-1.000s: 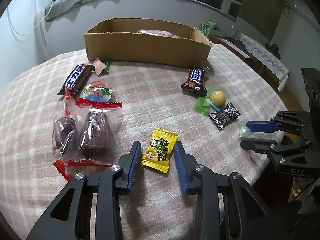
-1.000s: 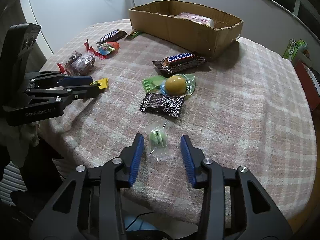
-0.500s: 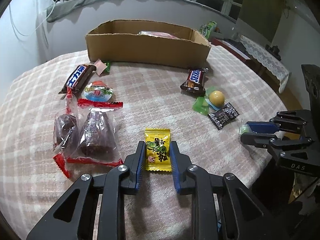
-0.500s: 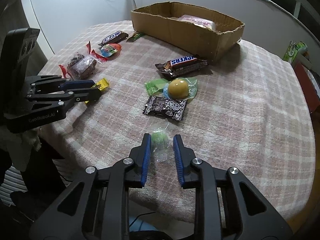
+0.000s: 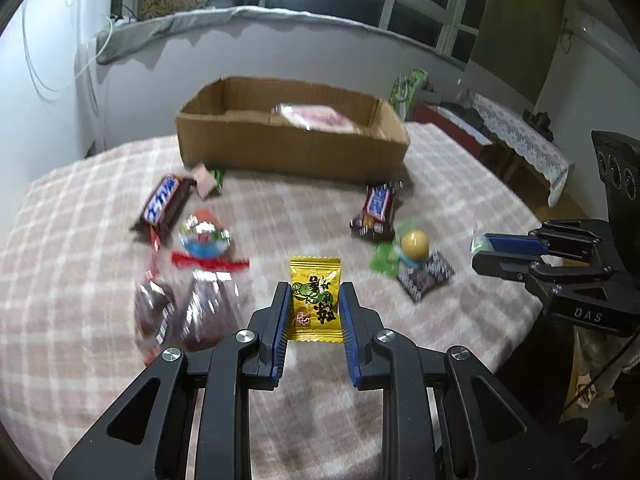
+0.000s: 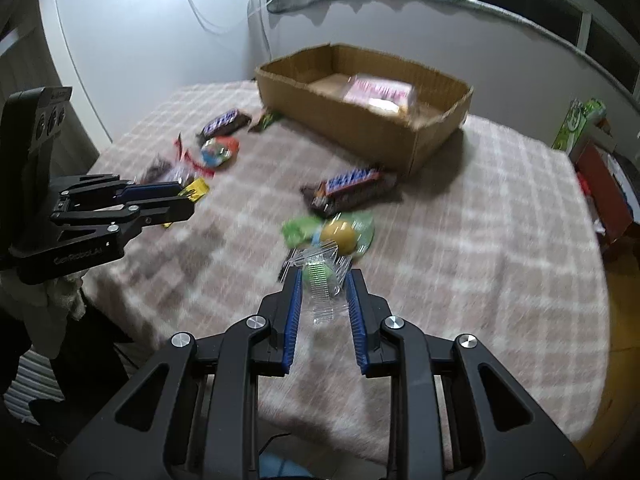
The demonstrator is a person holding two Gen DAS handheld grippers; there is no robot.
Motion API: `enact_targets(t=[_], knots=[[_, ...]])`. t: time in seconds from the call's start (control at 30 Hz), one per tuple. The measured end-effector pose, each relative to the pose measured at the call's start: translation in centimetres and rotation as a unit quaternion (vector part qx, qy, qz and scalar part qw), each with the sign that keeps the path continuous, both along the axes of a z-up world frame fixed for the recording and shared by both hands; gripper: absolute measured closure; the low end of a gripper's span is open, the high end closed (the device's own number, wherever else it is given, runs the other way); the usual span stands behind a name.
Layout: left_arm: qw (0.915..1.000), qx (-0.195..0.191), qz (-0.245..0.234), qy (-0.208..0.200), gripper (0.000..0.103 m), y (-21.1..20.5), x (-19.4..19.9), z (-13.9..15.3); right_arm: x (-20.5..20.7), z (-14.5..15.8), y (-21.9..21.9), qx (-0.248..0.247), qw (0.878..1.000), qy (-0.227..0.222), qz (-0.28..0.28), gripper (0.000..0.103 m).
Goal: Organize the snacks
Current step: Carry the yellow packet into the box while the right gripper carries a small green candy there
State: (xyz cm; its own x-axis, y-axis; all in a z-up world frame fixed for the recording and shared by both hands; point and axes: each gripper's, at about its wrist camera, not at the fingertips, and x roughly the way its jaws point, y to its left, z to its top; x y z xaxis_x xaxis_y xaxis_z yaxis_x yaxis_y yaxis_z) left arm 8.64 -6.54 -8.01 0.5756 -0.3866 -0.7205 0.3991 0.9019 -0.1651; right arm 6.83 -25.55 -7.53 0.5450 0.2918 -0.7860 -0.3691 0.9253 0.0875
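My left gripper [image 5: 315,294] is shut on a yellow candy packet [image 5: 316,300] and holds it above the checked tablecloth. My right gripper [image 6: 323,280] is shut on a clear-wrapped green candy [image 6: 318,276], lifted off the table. The open cardboard box [image 5: 292,148] stands at the far side with a pink packet [image 5: 316,117] inside; it shows in the right wrist view [image 6: 400,140] too. Each gripper appears in the other's view: the right one [image 5: 486,250], the left one [image 6: 188,200].
On the cloth lie two Snickers bars [image 5: 166,202] [image 5: 378,208], a yellow ball candy on green wrap [image 5: 414,242], a black patterned packet [image 5: 426,276], red-sealed dark snack bags [image 5: 188,312] and a colourful candy [image 5: 204,236]. The table edge is near on the right.
Both grippers closed on their candies and lifted them off the table; both views now look more toward the box.
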Motion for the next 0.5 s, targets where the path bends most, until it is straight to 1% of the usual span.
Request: enact_targets(t=[0.17, 0.27, 0.37, 0.5], knots=[[0.9998, -0.008, 0.006, -0.017, 0.081, 0.2, 1.5, 1.7, 2.2, 2.1, -1.1, -0.001, 0.999, -0.029, -0.022, 0.079], [0.9995, -0.013, 0.01, -0.026, 0.081, 0.3, 2.8, 2.6, 3.7, 3.0, -1.6, 0.004, 0.999, -0.036, -0.03, 0.079], [0.9993, -0.01, 0.012, -0.035, 0.081, 0.3, 4.2, 3.3, 5.4, 3.7, -1.9, 0.008, 0.999, -0.041, -0.034, 0.079], [0.9989, -0.013, 0.018, -0.041, 0.081, 0.5, 6.3, 4.3, 7.8, 4.4, -1.8, 0.001, 0.998, -0.05, -0.035, 0.079]])
